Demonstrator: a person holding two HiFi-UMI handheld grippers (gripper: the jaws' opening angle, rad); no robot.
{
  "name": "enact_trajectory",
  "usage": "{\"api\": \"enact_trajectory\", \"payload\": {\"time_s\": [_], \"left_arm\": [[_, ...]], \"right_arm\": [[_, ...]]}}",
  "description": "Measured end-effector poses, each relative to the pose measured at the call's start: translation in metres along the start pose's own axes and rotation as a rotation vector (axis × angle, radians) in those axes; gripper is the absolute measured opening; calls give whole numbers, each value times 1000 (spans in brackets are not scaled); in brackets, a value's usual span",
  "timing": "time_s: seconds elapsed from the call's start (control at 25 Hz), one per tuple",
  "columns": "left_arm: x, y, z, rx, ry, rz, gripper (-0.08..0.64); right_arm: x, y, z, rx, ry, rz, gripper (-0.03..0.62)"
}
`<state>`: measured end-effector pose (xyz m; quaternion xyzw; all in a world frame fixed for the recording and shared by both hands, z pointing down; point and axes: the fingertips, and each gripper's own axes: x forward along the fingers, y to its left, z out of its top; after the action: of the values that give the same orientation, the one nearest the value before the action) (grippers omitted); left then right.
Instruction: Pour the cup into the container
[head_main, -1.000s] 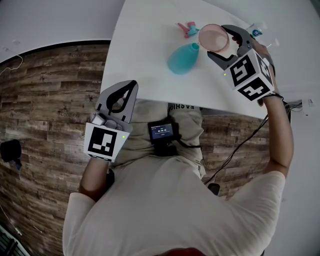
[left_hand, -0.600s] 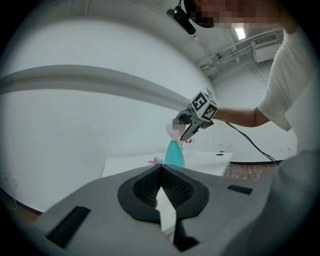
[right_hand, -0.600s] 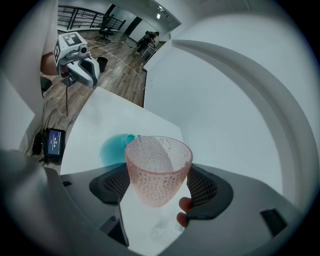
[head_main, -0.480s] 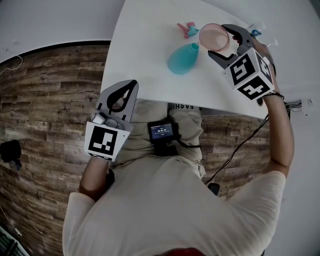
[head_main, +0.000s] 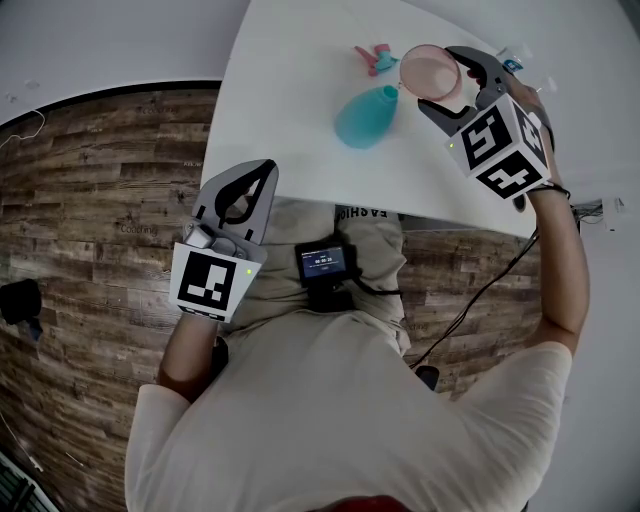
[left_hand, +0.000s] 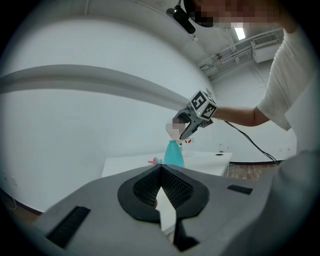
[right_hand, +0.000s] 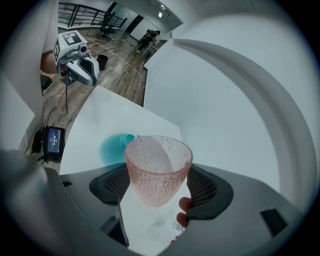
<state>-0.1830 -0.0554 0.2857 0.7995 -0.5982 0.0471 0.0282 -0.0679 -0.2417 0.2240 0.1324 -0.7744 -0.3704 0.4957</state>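
Head view: right gripper (head_main: 447, 84), arm stretched forward, holds pink cup (head_main: 425, 72) near teal container (head_main: 364, 117) on white table (head_main: 290, 110); left gripper (head_main: 243, 195) low at table edge, wood floor (head_main: 90, 200) beside | Left gripper view: jaws together, nothing between; cup just above container's top | Right gripper view: jaws clamped on cup's dimpled sides.

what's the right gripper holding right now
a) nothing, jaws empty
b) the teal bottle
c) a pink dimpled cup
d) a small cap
C: the right gripper view shows the pink cup clamped between the jaws of the right gripper, while the teal bottle stands apart, untouched.
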Motion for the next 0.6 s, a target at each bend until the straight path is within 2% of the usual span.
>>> {"api": "enact_trajectory", "payload": {"time_s": [0.6], "left_arm": [[-1, -2, -1, 0, 1, 2, 9]], "right_arm": [[-4, -1, 0, -22, 13, -12, 360]]}}
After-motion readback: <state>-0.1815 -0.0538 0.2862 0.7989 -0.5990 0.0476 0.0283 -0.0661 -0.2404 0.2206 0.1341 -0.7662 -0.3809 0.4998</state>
